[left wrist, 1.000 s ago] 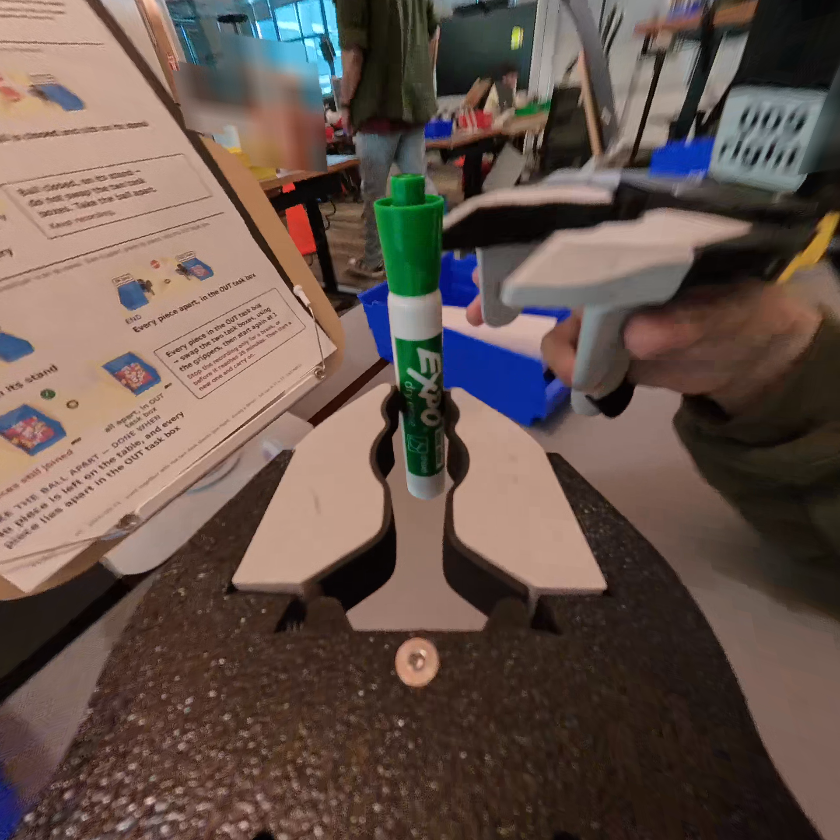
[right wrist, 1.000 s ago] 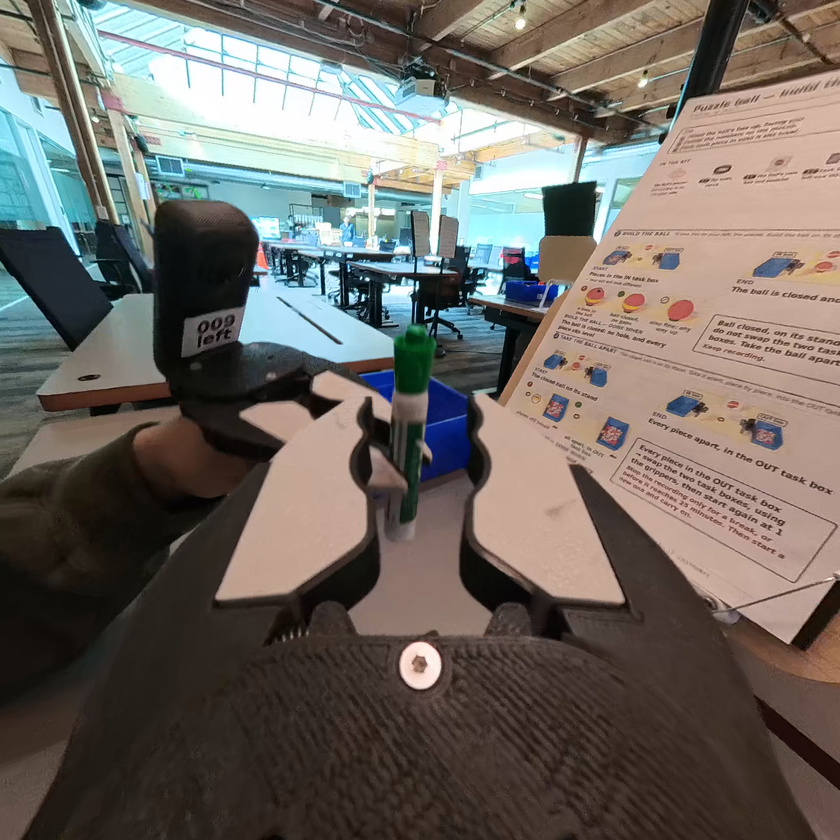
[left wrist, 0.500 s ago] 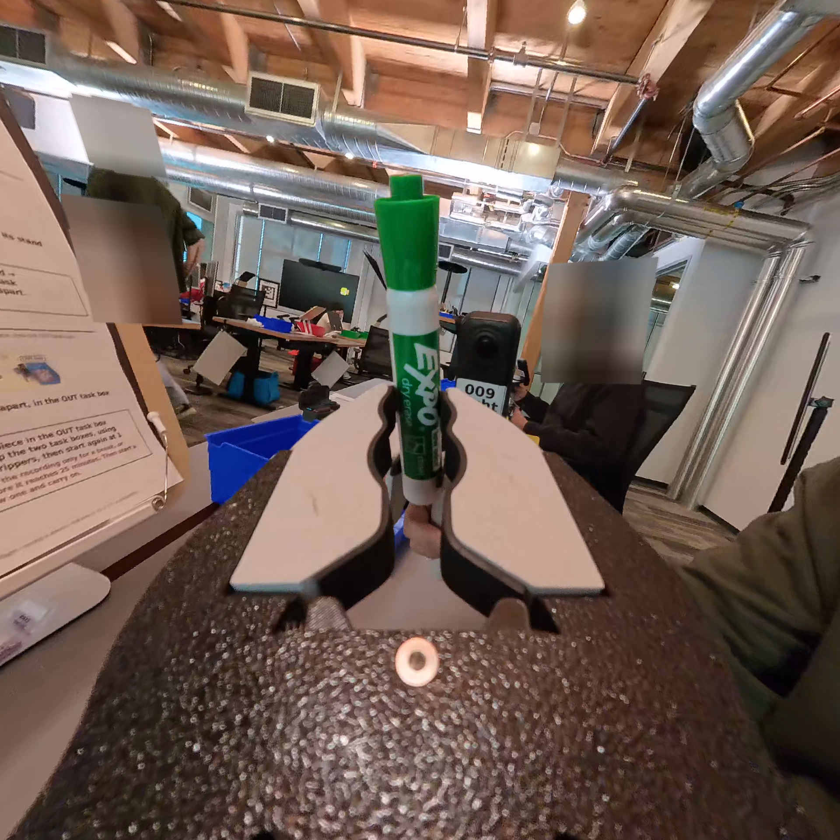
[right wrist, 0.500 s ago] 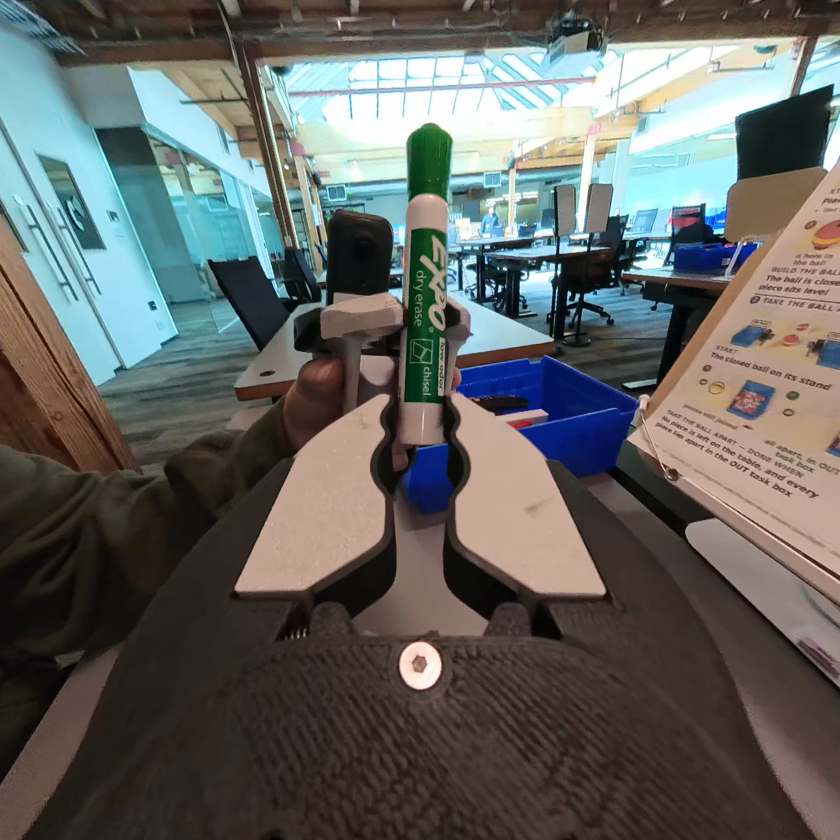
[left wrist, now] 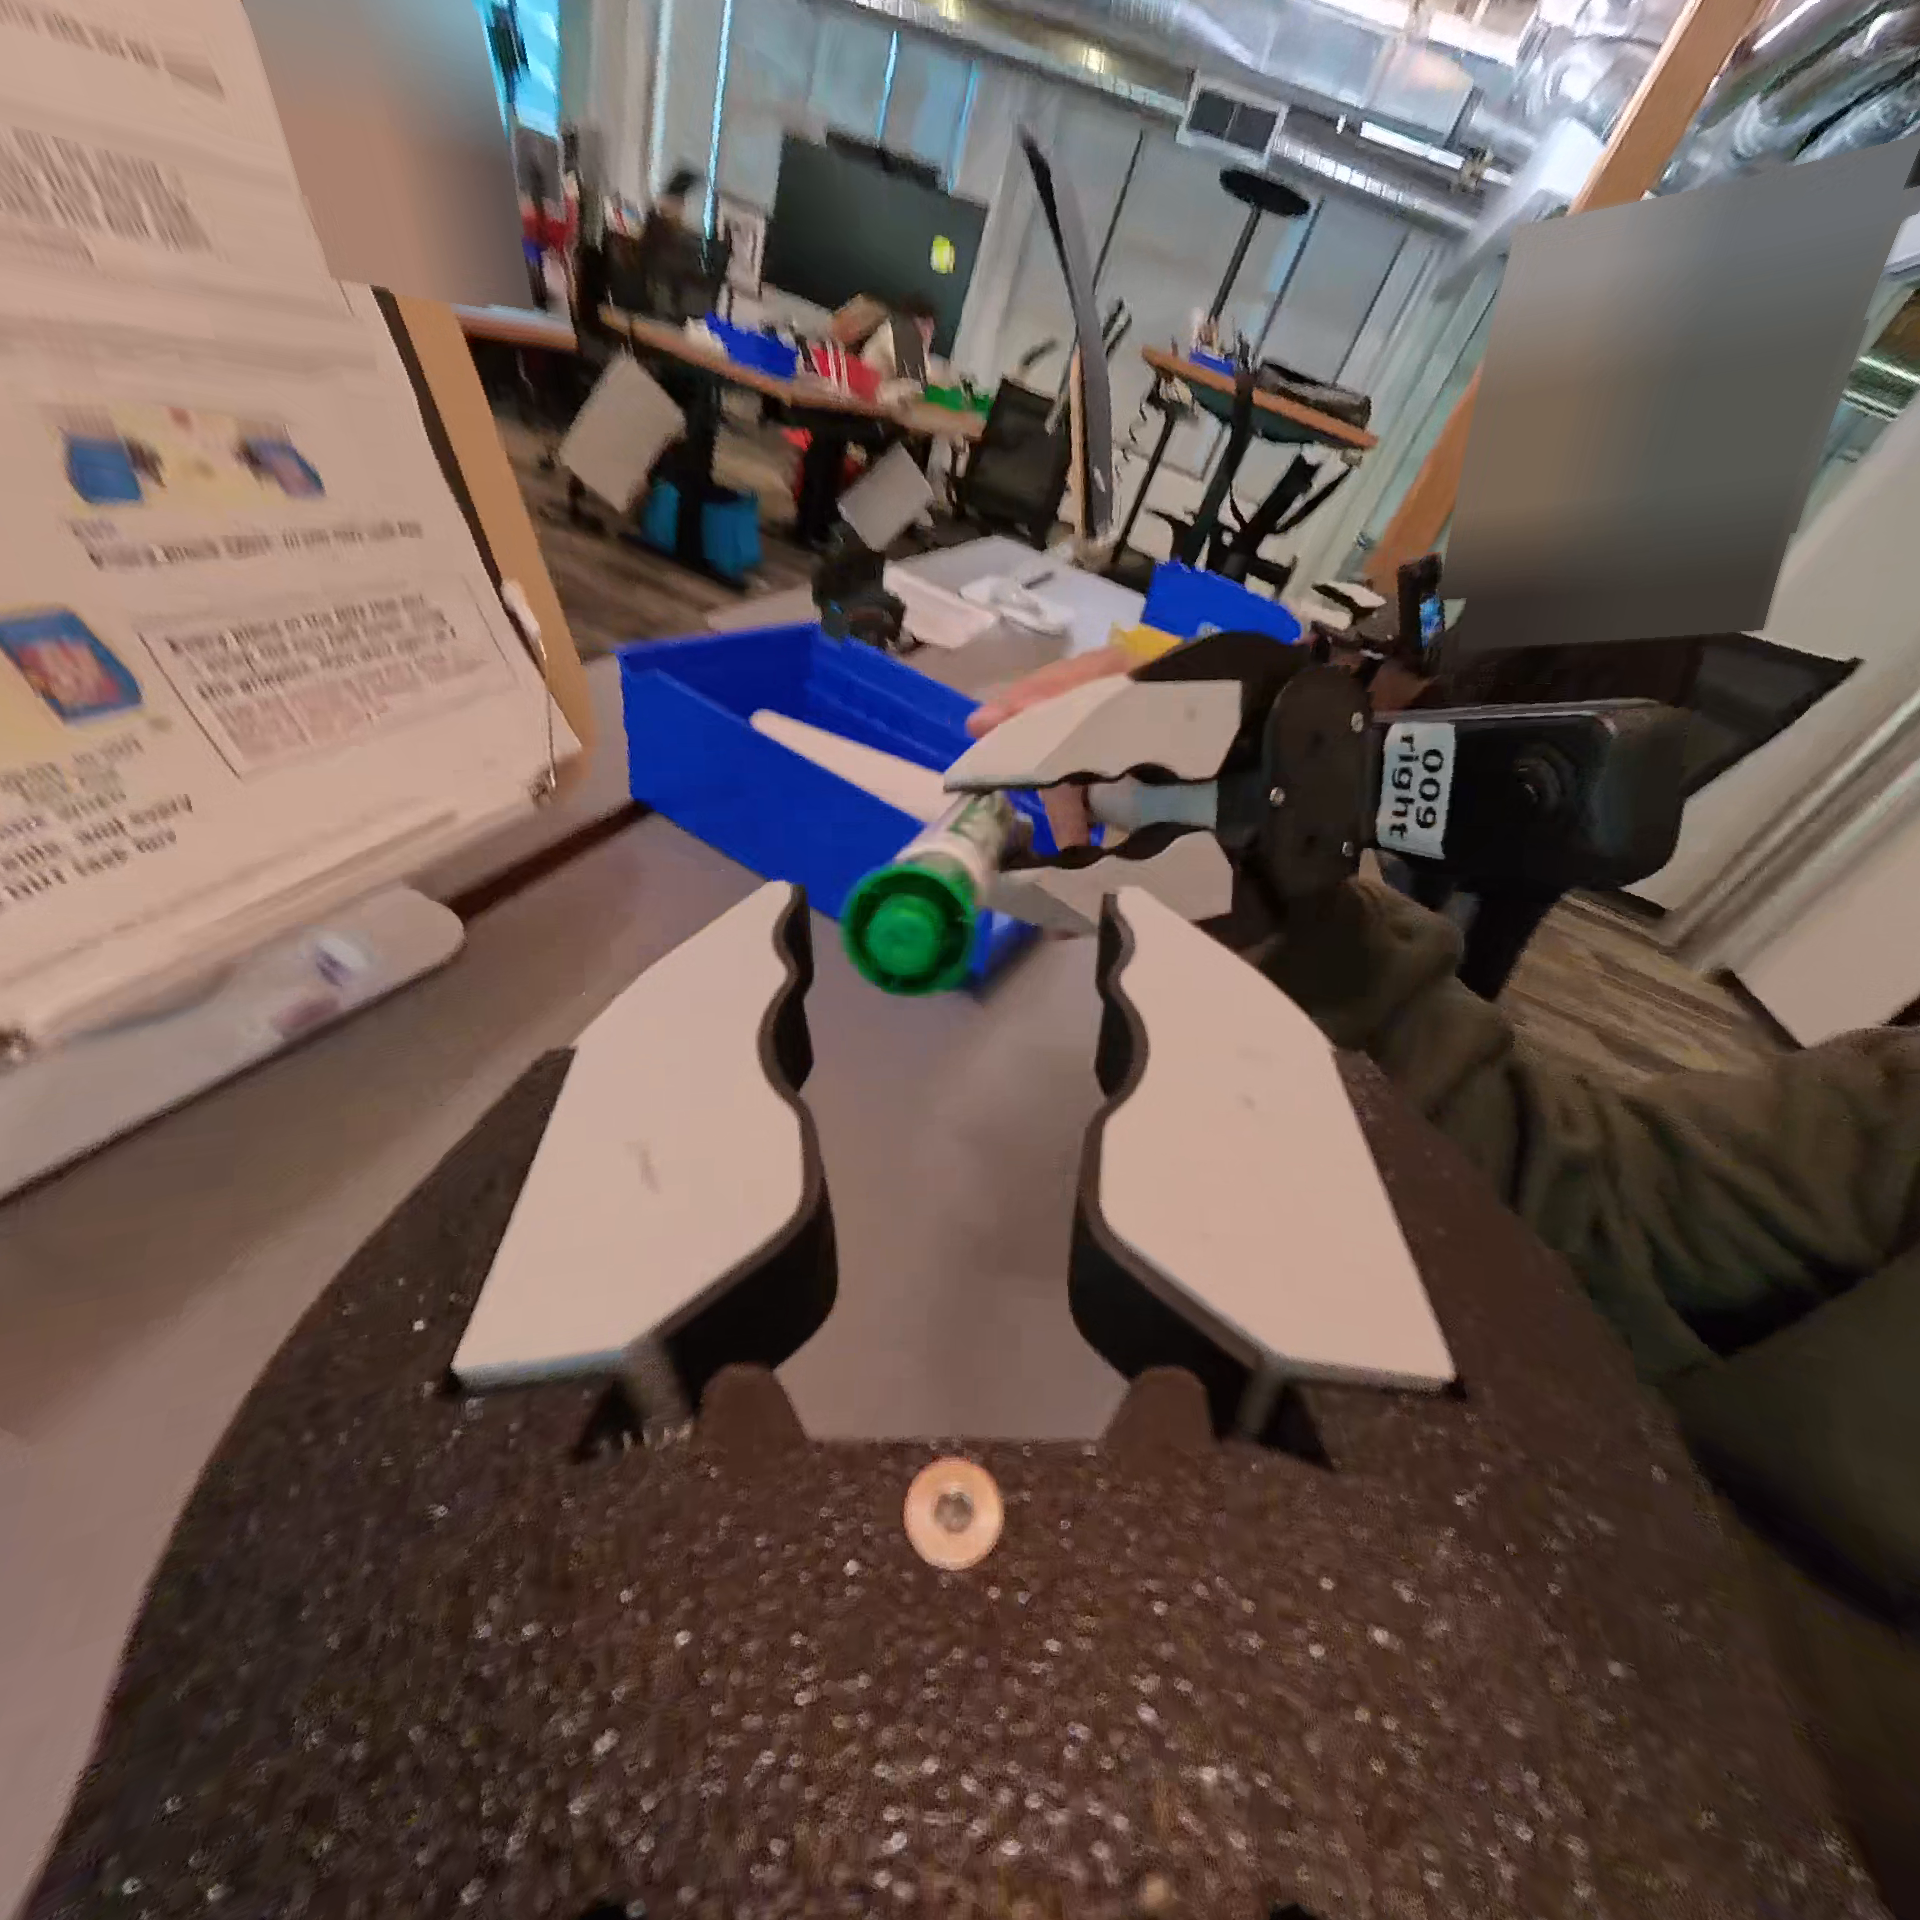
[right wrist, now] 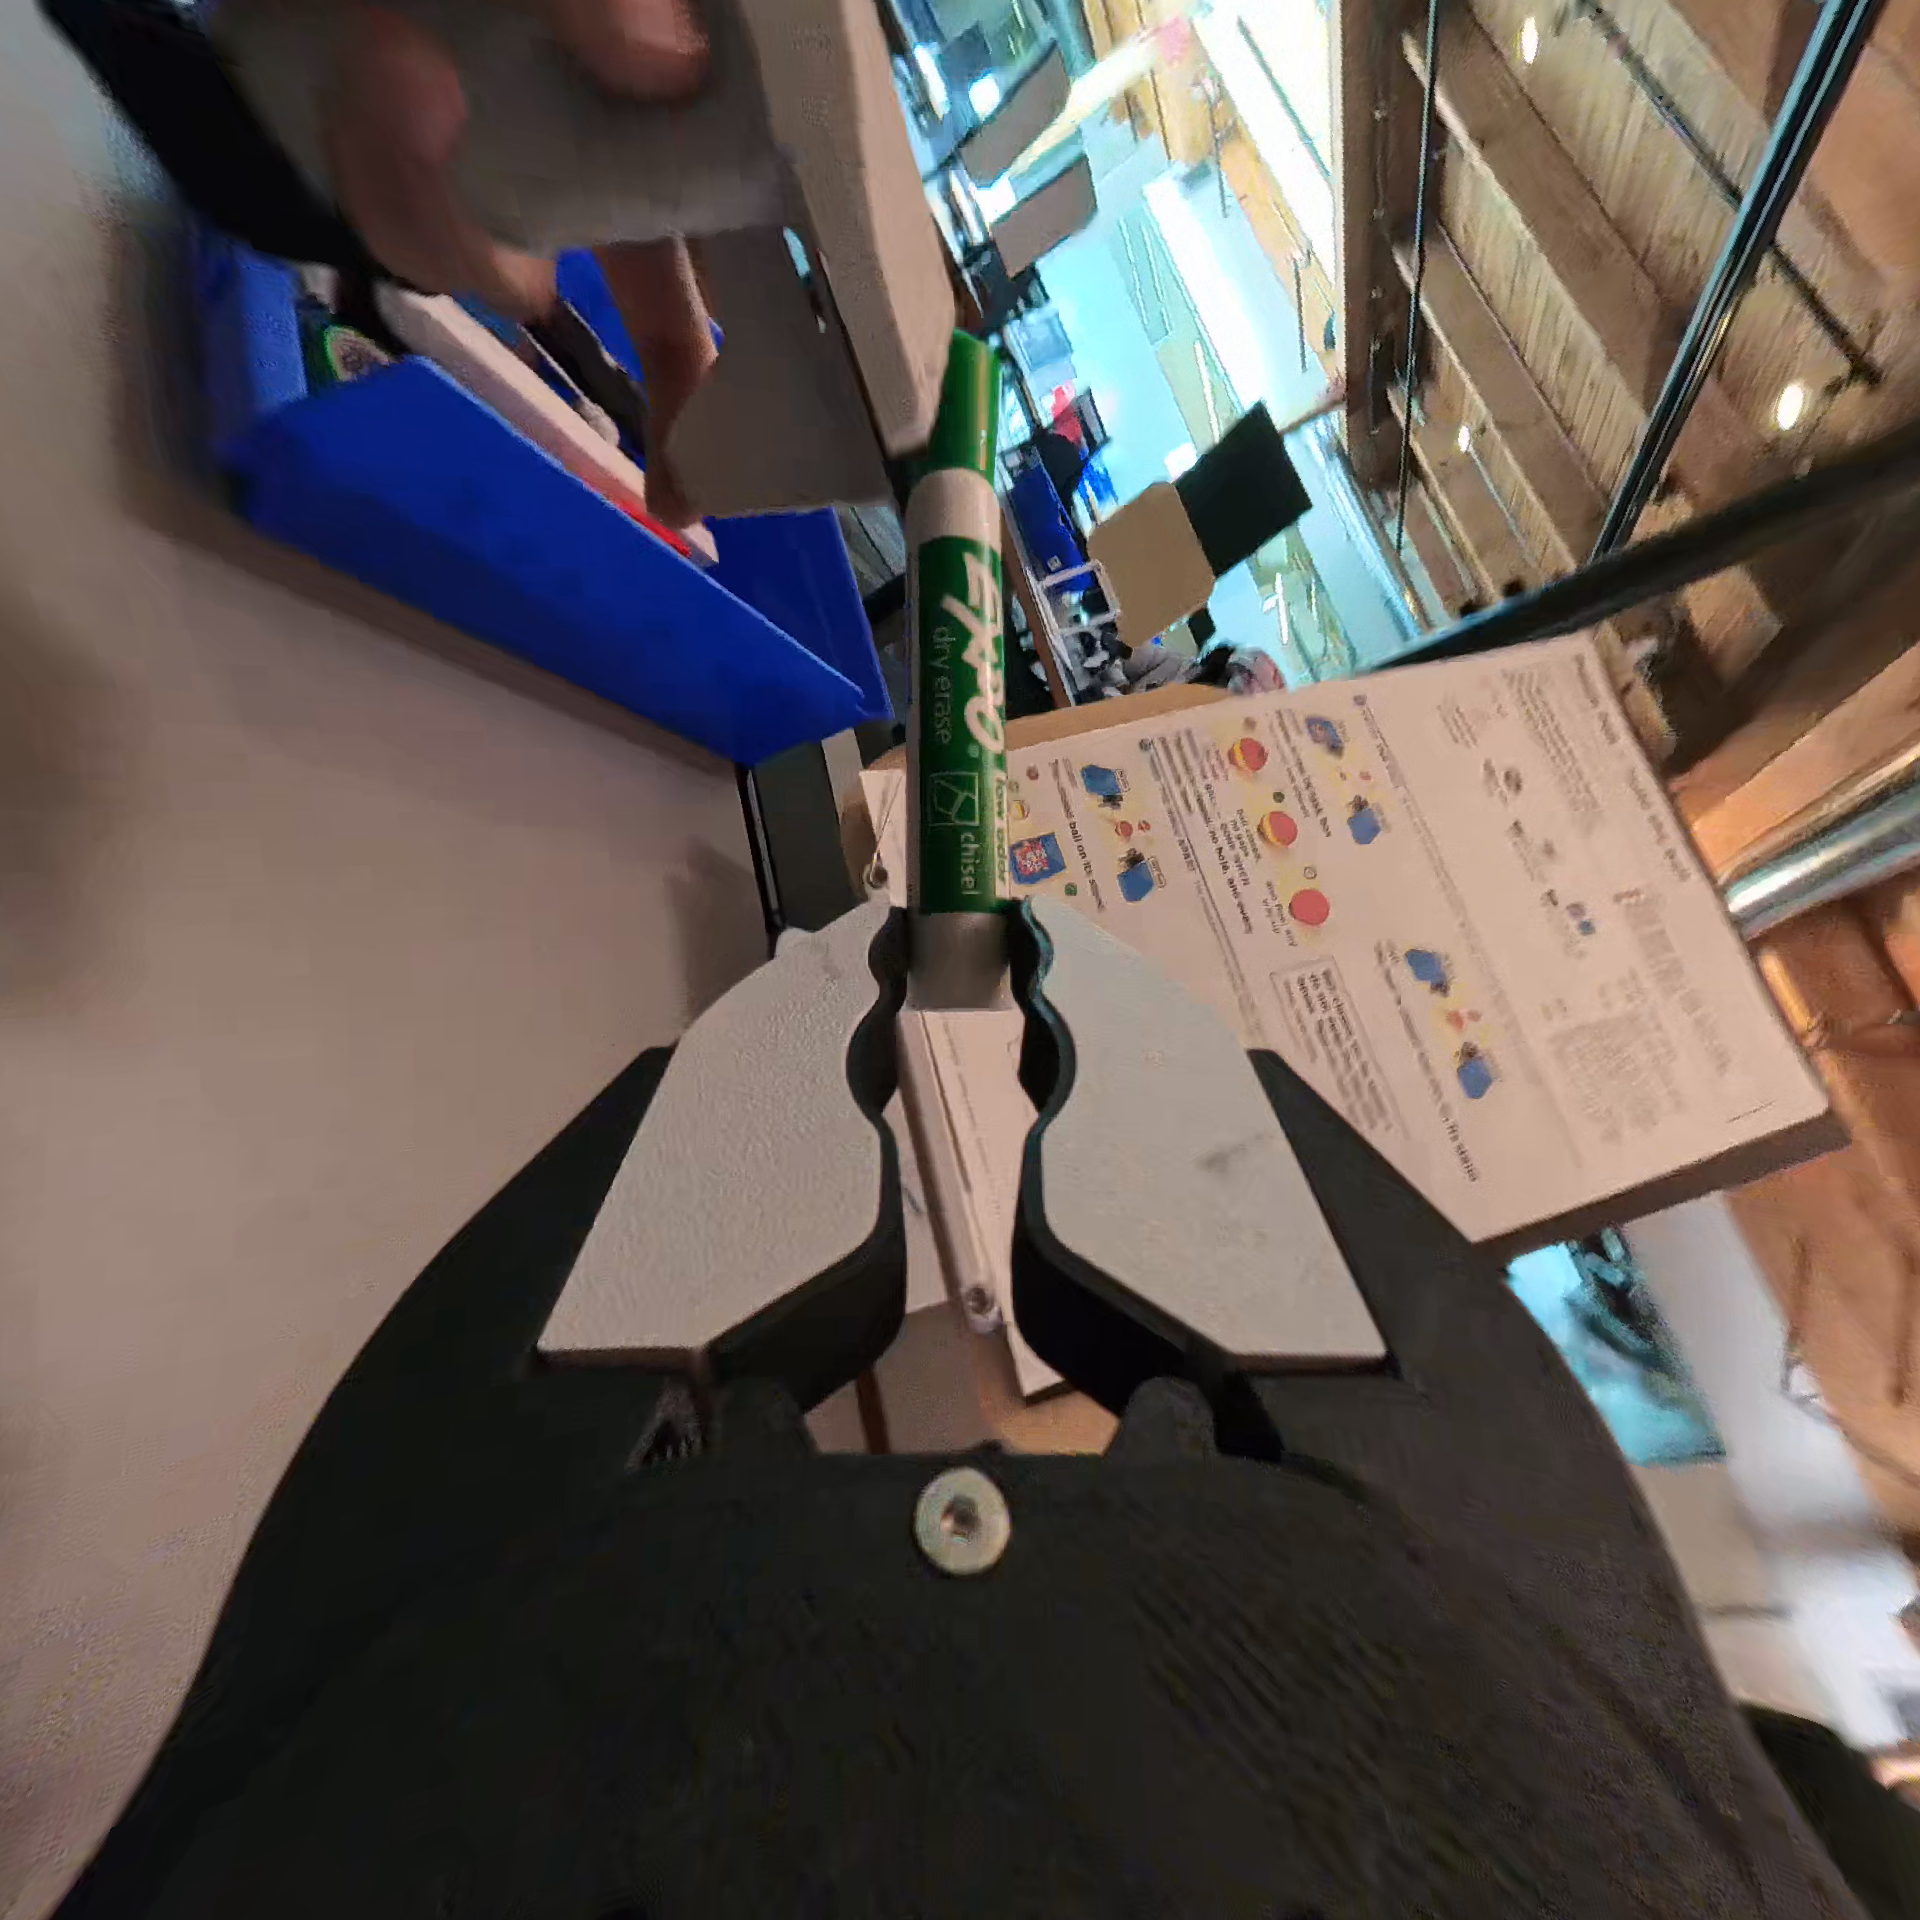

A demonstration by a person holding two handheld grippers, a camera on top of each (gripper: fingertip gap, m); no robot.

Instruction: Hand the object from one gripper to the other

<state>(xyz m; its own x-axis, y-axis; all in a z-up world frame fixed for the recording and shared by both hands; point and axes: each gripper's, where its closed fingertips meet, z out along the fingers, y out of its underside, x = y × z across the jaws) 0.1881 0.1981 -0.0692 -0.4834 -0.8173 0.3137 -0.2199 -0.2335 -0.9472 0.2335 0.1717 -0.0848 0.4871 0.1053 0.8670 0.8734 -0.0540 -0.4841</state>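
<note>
Just 1 marker, 2 grippers: R gripper, L gripper.

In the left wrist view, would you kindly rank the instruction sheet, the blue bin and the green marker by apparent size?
1. Instruction sheet, cut off by the frame.
2. Blue bin.
3. Green marker, seen almost end-on, so its length is foreshortened.

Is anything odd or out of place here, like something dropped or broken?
Nothing looks dropped or broken. The right gripper is shut on the white end of the green marker, holding it only by that end. The left gripper is open and empty, with the marker's cap pointing toward it. A blue bin sits on the table behind.
</note>
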